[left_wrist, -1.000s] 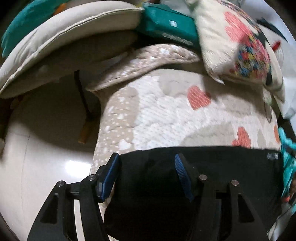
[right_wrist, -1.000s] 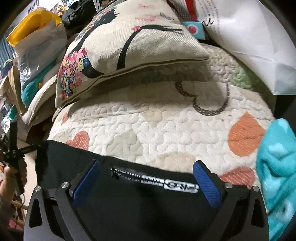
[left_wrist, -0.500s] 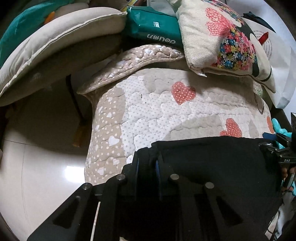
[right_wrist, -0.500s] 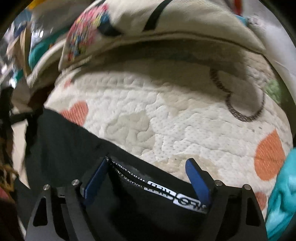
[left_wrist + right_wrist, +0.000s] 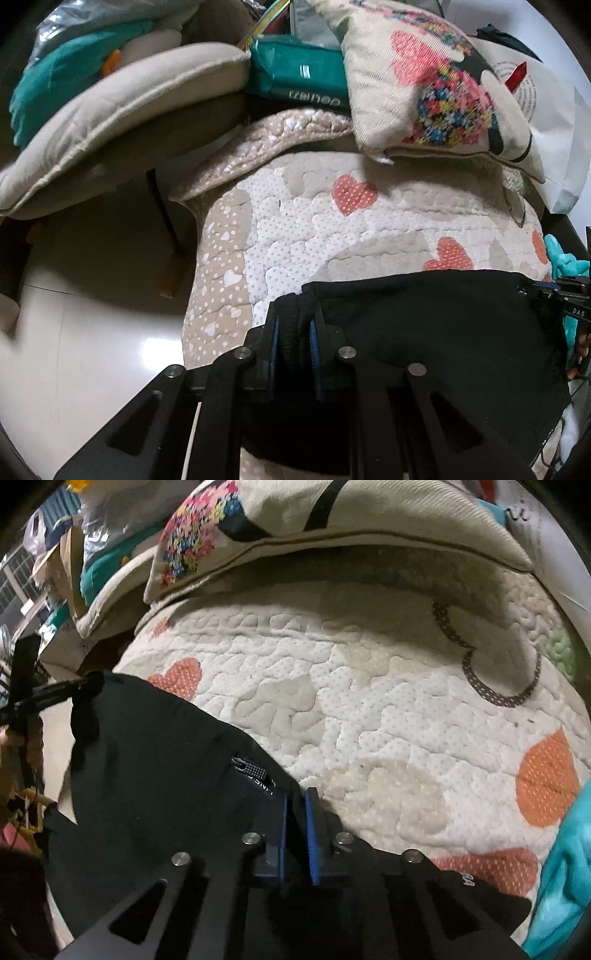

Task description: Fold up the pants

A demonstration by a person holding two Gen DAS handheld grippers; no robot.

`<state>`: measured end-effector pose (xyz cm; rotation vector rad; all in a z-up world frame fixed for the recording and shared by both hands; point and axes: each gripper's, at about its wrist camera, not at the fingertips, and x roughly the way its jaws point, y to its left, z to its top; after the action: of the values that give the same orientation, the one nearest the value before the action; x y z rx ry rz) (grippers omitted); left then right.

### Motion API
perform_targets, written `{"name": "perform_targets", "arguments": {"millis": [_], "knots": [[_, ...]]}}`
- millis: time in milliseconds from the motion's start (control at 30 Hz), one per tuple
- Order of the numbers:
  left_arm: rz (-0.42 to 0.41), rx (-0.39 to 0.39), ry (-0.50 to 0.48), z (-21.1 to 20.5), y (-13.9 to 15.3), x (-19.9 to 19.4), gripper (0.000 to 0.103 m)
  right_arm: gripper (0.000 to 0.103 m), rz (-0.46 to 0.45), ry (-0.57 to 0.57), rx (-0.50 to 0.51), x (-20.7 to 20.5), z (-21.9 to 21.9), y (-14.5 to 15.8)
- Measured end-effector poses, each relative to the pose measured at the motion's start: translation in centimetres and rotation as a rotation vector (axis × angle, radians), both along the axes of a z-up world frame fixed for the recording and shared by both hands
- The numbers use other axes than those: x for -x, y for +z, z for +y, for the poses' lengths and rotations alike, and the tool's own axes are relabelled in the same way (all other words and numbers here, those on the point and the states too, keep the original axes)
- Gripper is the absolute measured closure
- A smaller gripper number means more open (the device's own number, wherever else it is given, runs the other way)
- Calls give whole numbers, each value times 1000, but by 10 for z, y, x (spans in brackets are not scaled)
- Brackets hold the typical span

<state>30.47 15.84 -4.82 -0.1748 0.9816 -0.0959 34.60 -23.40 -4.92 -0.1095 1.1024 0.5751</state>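
Pants lie at the quilt's 6 o'clock edge. Both were wide open a second ago; now the left hand-held gripper and right hand-held gripper are clamped on the top edge, so I'd guess the fold's starting.

Pants lie on quilt, pillow behind

Looking like a lived-in home, bedroom or living room. A quilt with heart patches is lying straight ahead of both tongs. A flowered pillow is sitting beyond it, a beige cushion is sagging off to the left tongs' left, and a glossy tile floor is showing below-left.
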Motion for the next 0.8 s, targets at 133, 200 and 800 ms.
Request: {"name": "perform_targets", "arguments": {"millis": [133,200,800], "knots": [[-28,-4,10,1,20,16,90,98,-32,-6,20,13,5,15],[-44,-5,13,3,32,27,90,98,-44,-11,25,22,4,23],[-119,18,55,-14,78,164,90,98,-91,32,123,167,-5,68]]}}
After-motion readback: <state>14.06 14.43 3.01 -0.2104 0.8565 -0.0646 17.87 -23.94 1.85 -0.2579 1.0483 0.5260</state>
